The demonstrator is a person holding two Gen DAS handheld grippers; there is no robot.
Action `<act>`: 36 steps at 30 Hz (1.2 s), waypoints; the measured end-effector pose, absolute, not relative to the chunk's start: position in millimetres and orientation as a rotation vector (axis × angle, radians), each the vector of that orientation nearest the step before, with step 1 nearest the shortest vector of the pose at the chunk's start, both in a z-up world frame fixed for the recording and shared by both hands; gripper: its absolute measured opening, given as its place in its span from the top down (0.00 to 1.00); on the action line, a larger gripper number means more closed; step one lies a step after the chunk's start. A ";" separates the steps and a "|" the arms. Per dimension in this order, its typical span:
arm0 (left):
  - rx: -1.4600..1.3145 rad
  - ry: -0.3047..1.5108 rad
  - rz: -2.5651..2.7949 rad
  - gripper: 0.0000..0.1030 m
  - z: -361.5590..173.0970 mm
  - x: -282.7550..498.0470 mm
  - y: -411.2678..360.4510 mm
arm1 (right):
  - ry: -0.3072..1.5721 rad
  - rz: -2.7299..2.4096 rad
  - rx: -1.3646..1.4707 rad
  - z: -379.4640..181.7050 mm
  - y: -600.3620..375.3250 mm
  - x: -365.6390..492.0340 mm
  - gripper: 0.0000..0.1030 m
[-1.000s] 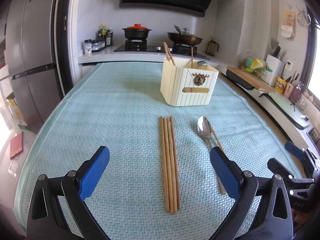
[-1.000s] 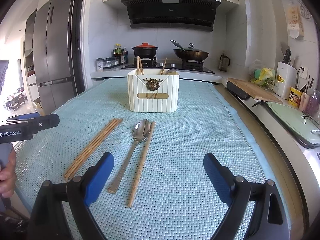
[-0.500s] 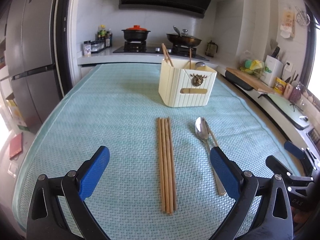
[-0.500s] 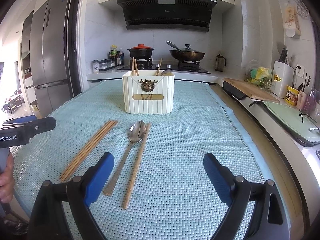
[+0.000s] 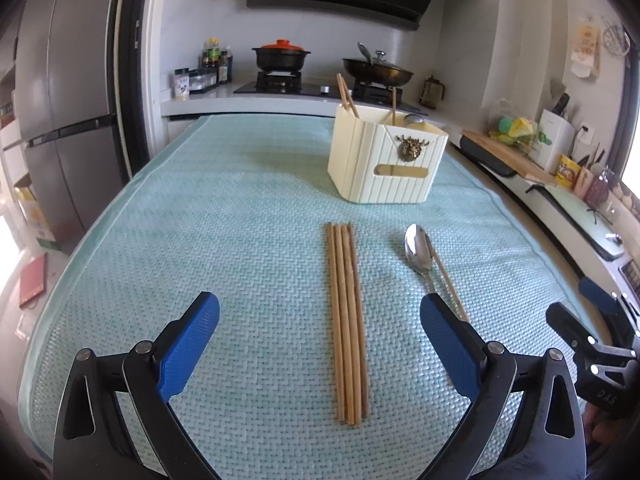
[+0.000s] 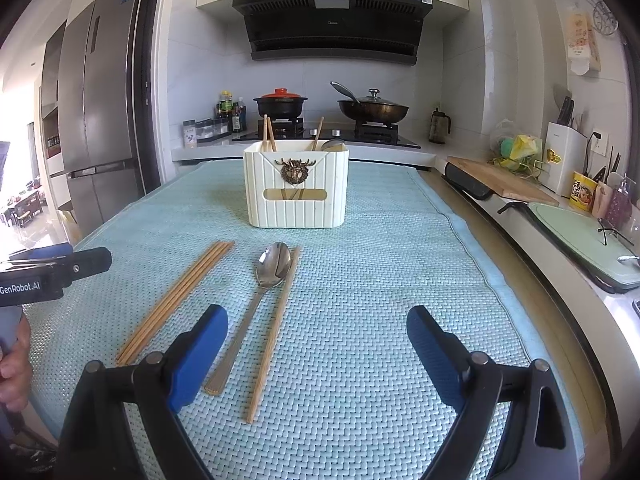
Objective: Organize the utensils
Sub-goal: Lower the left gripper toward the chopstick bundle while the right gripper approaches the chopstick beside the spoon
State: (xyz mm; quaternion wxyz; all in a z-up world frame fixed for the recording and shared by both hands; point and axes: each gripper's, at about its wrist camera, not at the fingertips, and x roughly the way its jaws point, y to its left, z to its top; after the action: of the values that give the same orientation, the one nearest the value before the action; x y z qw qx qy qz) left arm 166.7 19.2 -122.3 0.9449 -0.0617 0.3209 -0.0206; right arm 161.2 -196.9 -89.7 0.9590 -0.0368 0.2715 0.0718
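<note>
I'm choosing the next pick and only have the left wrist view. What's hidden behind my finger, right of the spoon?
Observer: A single chopstick lies close along the right side of the spoon, reaching nearer than the spoon's handle.
Operator: Is the right gripper free?
Observer: Yes, the right gripper has its fingers wide apart and holds nothing.
Operator: Anything in the holder's slot?
Observer: The front slot of the holder shows chopstick ends crossed inside.

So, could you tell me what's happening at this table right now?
A person holds a gripper in each hand over a teal mat, sorting utensils into a cream holder. Both the left gripper and right gripper are open and empty. A bundle of chopsticks, a spoon and a single chopstick lie loose on the mat.
</note>
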 end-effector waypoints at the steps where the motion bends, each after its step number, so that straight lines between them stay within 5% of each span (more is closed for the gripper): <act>1: -0.124 0.655 -0.042 0.02 -122.9 166.8 19.5 | 0.552 0.145 -0.073 -90.5 -197.3 161.5 0.10; 36: -0.055 0.871 -0.075 0.03 -181.5 304.3 35.2 | 0.690 0.239 0.015 -103.3 -200.5 219.0 0.10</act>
State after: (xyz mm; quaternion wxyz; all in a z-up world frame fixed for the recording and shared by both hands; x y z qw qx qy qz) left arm 304.3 35.2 -181.5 0.9057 -0.0266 0.4216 -0.0365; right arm 219.0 -200.5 -103.3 0.9340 0.0075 0.3376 0.1169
